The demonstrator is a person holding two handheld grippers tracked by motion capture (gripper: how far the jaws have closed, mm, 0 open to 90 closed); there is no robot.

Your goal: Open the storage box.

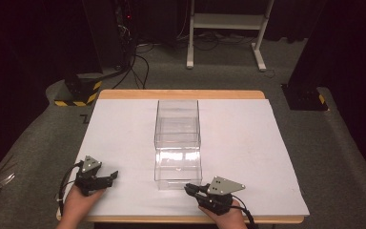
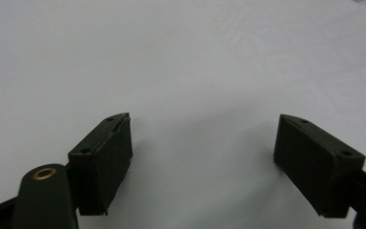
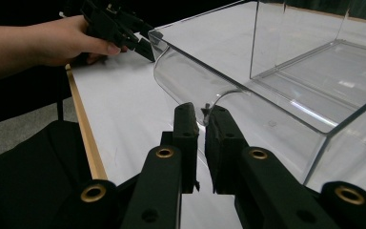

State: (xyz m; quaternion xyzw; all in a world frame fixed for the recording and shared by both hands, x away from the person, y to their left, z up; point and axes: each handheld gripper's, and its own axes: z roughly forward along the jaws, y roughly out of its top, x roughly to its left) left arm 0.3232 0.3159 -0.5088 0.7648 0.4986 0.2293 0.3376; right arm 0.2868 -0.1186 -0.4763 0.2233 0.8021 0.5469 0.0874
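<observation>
Right gripper (image 1: pixel 191 189): black, bottom centre of the high view, jaws clenched, empty, just beside the box.
Left gripper (image 1: pixel 113 175): bottom left, jaws released.
Clear plastic two-compartment box (image 1: pixel 177 143): centre, on white table (image 1: pixel 124 133).

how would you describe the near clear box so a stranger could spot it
On the white table, two clear boxes sit end to end down the middle. The near box is by the person's edge, just left of the right gripper. Unlike the far box, it is the lower.

Overhead light is brightening the white table (image 1: pixel 124 143); surroundings beyond it are lying dim, with close jaws blurring.
</observation>
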